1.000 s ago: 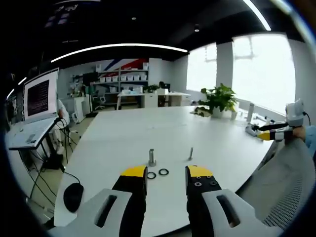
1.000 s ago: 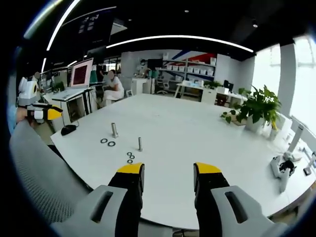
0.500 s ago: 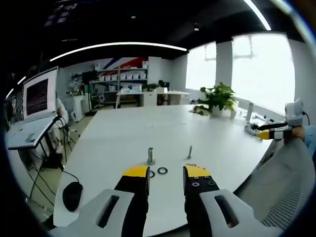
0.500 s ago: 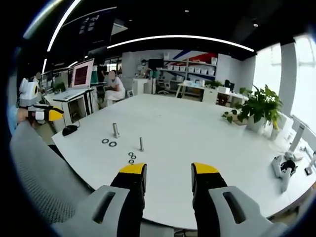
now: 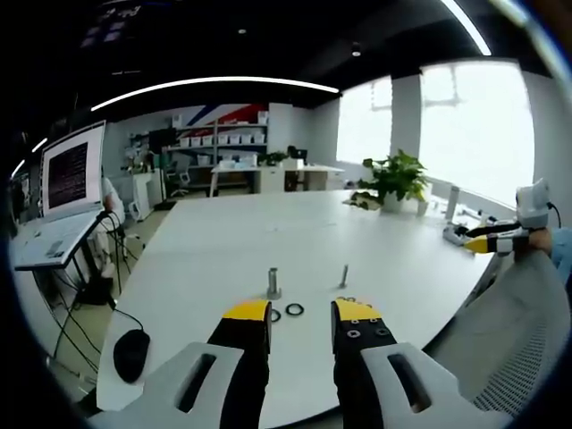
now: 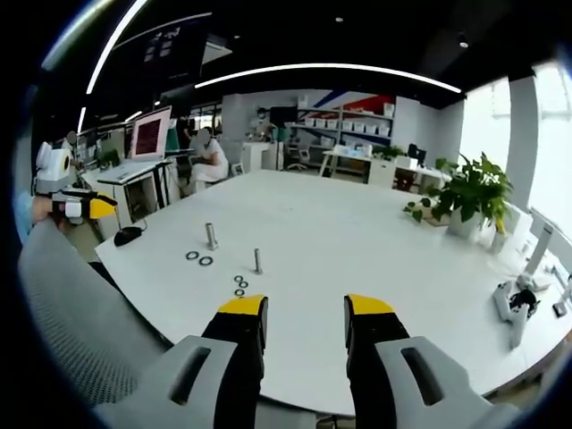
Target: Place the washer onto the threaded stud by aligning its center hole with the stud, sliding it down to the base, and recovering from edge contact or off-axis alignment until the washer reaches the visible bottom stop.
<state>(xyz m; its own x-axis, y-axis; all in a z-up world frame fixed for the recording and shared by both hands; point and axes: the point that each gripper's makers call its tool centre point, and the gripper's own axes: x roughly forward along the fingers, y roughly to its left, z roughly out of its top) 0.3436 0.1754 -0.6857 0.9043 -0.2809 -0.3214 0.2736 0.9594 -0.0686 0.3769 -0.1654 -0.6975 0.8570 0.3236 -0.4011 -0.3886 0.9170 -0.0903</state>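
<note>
Left gripper view: yellow-tipped left gripper [image 5: 300, 312] released, empty; dark ring washers [image 5: 294, 309] lie on white table [image 5: 223, 241], short metal threaded stud [image 5: 273, 284] at 11 o'clock; right gripper [image 6: 304, 307] likewise released

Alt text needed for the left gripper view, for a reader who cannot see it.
The open left gripper hovers above the near edge of a white table, empty. Just beyond it stand a thick stud and a thin stud, with two washers lying flat by the thick one. The right gripper shows at far right.
</note>
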